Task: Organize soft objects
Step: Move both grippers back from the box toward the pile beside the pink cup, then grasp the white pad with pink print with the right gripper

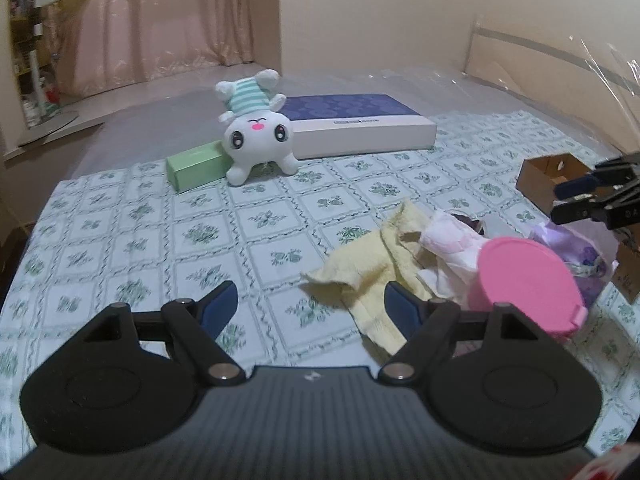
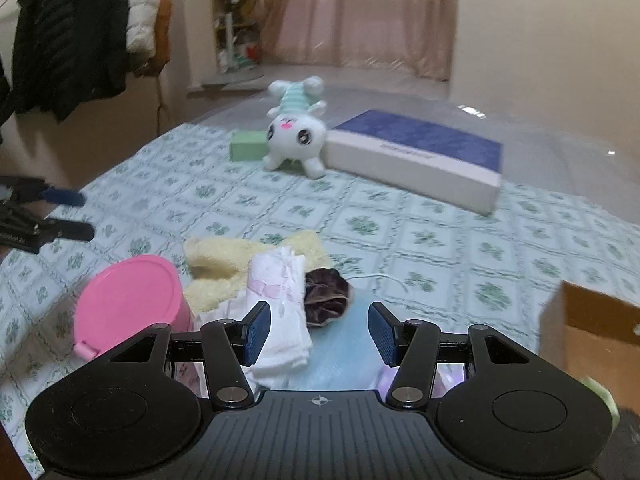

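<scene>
A heap of soft things lies on the flowered bedsheet: a yellow towel (image 1: 372, 276) (image 2: 240, 260), a folded white-and-pink cloth (image 1: 448, 248) (image 2: 280, 308) and a dark velvet scrunchie (image 2: 326, 296). A white plush bunny (image 1: 256, 128) (image 2: 296, 128) lies head-down at the far side. My left gripper (image 1: 312, 306) (image 2: 80, 216) is open and empty, its right finger next to the towel's edge. My right gripper (image 2: 320, 332) (image 1: 558, 202) is open above the white cloth and scrunchie, pressing on nothing.
A pink lidded tub (image 1: 528, 284) (image 2: 128, 300) lies on its side by the heap. A purple bag (image 1: 580, 248) and cardboard box (image 1: 548, 176) (image 2: 600, 328) are at the right. A green box (image 1: 196, 168) and blue-topped flat box (image 1: 360, 124) flank the bunny. Jackets (image 2: 80, 32) hang at left.
</scene>
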`<state>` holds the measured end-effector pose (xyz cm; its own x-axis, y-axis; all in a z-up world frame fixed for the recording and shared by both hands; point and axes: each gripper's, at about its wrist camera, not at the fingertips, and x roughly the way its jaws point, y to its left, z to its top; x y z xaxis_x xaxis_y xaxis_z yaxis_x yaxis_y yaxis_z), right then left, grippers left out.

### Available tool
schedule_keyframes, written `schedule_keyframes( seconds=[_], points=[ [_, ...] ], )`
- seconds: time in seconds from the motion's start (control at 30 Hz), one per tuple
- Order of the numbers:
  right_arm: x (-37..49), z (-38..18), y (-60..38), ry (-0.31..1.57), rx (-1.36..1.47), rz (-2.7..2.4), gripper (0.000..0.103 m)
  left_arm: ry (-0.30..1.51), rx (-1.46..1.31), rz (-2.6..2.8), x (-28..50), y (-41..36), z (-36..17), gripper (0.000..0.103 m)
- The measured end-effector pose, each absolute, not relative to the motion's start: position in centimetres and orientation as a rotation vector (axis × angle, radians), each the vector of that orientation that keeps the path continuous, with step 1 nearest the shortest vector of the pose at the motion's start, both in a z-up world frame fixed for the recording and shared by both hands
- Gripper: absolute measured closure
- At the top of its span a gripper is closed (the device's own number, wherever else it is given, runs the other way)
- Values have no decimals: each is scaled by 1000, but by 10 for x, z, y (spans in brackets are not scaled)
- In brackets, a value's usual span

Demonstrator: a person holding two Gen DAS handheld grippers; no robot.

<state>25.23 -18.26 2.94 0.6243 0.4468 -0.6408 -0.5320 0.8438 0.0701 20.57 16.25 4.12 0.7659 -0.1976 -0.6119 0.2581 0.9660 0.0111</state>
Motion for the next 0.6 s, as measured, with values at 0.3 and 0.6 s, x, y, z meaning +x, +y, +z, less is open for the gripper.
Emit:
schedule_keyframes(
  seconds=[0.3, 0.6],
  points=[
    [308, -5, -152, 811, -177, 688, 49, 691, 135, -343, 265, 157, 20, 25],
    [336, -35, -134, 923, -203, 748, 49, 727, 159, -394, 306, 147, 0, 25]
  ],
)
